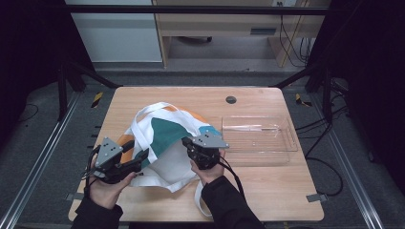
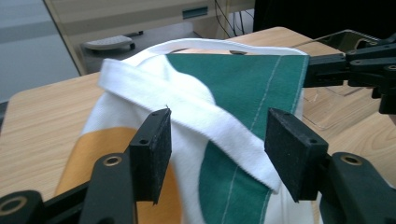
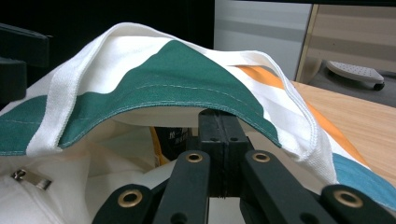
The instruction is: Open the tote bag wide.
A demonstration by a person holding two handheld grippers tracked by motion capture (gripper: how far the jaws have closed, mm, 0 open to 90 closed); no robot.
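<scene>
Forearms in dark sleeves enter at the near edge of the high view, each hand carrying a gripper.

Item 1, left gripper [image 1: 138, 160]: near left of the table, jaws spread apart. Its own view shows the two black pads [image 2: 152, 149] standing wide, with a white strap [image 2: 187, 109] of the bag running across the gap between them, neither pad pressing on it.

Item 2, right gripper [image 1: 188, 143]: near centre, grey three-cornered plate on top. Its own view shows the jaws pressed flat together, pinching the green-trimmed rim of the bag and holding the mouth lifted. The left gripper view shows this gripper at the far right, at the bag's edge.

Item 3, tote bag [image 1: 165, 143]: white cloth with green, orange and blue patches, lying at the left centre of the table between the two grippers. The right gripper view looks into the open mouth, where a dark object with a yellow edge [image 3: 170, 142], too shadowed to identify, and a small metal clip [image 3: 30, 178] at the lower left appear; the high view gives the outside alone.

Item 4, clear plastic tray [image 1: 284, 140]: right of the bag, just beside the right gripper.

Item 5, table [image 1: 267, 191]: light wood, rounded corners, a dark round grommet [image 1: 231, 99] near the far edge.

Surroundings: grey floor, black frame rails, pale wooden furniture and hanging cables at the far side.
</scene>
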